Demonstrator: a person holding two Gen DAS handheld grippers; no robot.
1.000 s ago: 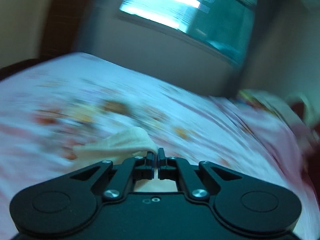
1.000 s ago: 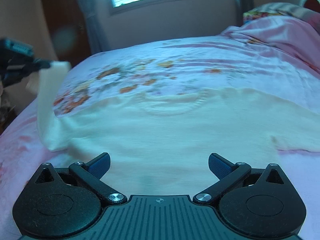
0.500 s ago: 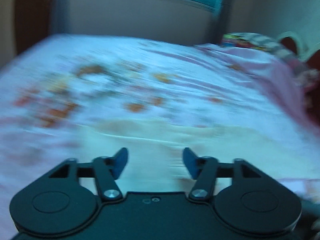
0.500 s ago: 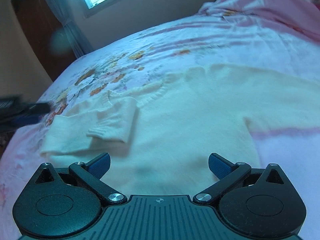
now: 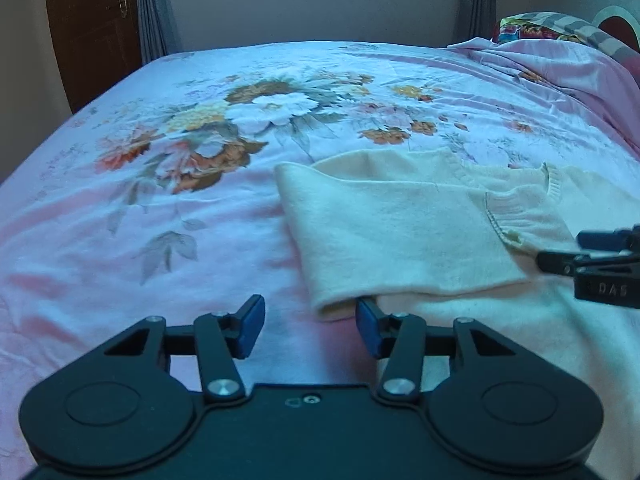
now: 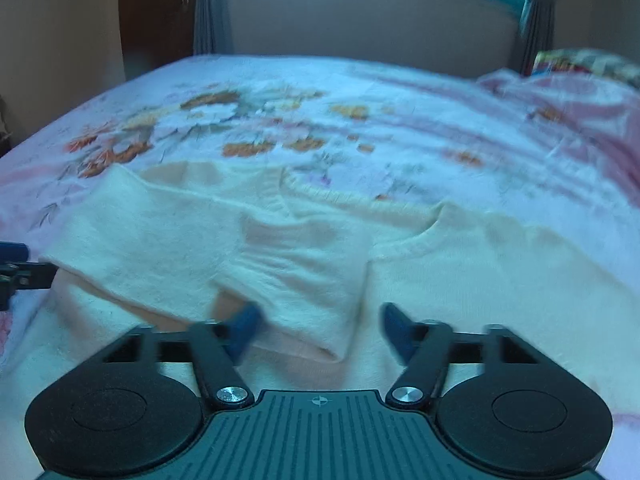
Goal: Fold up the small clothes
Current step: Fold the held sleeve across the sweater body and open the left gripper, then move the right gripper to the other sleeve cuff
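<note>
**Sleeve folded in; both grippers closing at the sweater's near edge**

The bed (image 5: pixel 120 240) with its flowered sheet fills both my views. The cream sweater (image 6: pixel 500 280) lies flat on it, running roughly nine to three o'clock across the right wrist view, with its neckline toward twelve. One sleeve (image 5: pixel 400 232) is already folded over the body, its long axis running from about ten to four o'clock in the left wrist view, cuff at the three o'clock end.

From my left gripper (image 5: pixel 310 330) the folded edge of the sleeve sits at one o'clock, just touching the right pad; the jaws are closing with only sheet and that edge between them, nothing gripped. My right gripper (image 6: pixel 320 332) is nearer the cuff (image 6: pixel 304 300), which lies at twelve o'clock between its closing jaws; the pads are not yet pressing on it, I judge.

The only writing: "DAS" on the right gripper's side.
</note>
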